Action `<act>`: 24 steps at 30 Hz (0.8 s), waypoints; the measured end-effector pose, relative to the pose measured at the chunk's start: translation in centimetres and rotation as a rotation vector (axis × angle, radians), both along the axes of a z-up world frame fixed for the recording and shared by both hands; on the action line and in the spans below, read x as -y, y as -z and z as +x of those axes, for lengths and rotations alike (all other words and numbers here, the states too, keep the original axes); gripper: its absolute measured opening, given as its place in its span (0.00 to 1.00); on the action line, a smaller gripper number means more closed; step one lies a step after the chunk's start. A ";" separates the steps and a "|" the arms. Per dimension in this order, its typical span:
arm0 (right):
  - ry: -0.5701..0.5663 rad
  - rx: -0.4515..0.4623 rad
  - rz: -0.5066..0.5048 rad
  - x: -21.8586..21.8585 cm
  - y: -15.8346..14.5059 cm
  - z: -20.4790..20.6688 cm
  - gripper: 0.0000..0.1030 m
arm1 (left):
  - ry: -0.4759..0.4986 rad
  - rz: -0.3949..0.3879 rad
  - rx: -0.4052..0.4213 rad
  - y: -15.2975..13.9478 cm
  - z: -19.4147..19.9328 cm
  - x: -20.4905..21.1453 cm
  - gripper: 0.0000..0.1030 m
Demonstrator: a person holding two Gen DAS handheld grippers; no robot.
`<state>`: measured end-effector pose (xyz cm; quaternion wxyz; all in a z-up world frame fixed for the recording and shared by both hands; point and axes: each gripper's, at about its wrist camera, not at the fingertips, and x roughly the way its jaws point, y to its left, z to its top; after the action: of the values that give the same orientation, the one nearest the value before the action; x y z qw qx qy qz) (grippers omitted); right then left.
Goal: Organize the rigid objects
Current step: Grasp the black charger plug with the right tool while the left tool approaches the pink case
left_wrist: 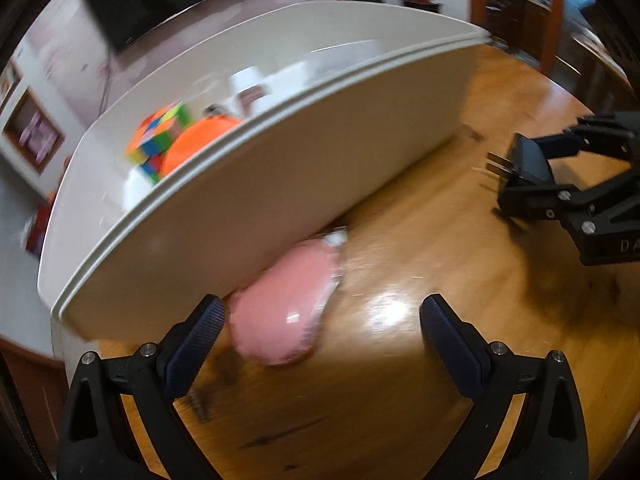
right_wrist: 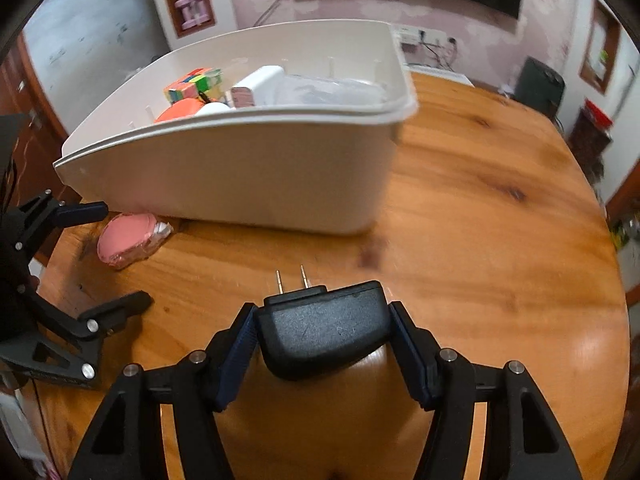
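I have the black plug adapter (right_wrist: 326, 330) clenched in my right gripper (right_wrist: 324, 344) above the wooden table (right_wrist: 500, 240), left gripper (left_wrist: 320, 332) spread empty near the pink wrapped item (left_wrist: 280, 312); next I'd judge: lift the adapter over the white bin (right_wrist: 240, 172) rim.

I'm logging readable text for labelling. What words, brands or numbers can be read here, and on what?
"DA": raised letters on the right gripper body, cut off at the left wrist view's edge.
Adapter: no readable label.
Cube and the other things in the bin: no text shows.
Pink packet: too blurred to read.
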<state>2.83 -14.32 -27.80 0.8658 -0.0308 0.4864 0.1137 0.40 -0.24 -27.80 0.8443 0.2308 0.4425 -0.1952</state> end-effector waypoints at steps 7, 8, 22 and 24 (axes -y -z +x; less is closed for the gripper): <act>0.069 -0.027 0.025 1.9 0.0 -1.8 0.63 | 0.121 0.003 0.014 -0.1 -2.6 3.3 0.96; 0.080 -0.029 0.034 2.2 0.0 -2.0 0.63 | 0.127 0.001 0.014 0.0 -2.8 3.5 0.96; 0.140 -0.031 0.054 3.2 0.1 -2.9 0.63 | 0.013 0.002 0.089 -0.2 -1.3 1.4 0.96; 0.139 -0.031 0.052 3.1 0.1 -3.0 0.63 | -0.017 -0.011 0.090 -0.2 -0.9 0.5 0.96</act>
<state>-0.13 -17.47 -27.90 0.8646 0.0273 0.4974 0.0663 -0.49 -0.78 -27.63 0.8663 0.2307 0.4050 -0.1797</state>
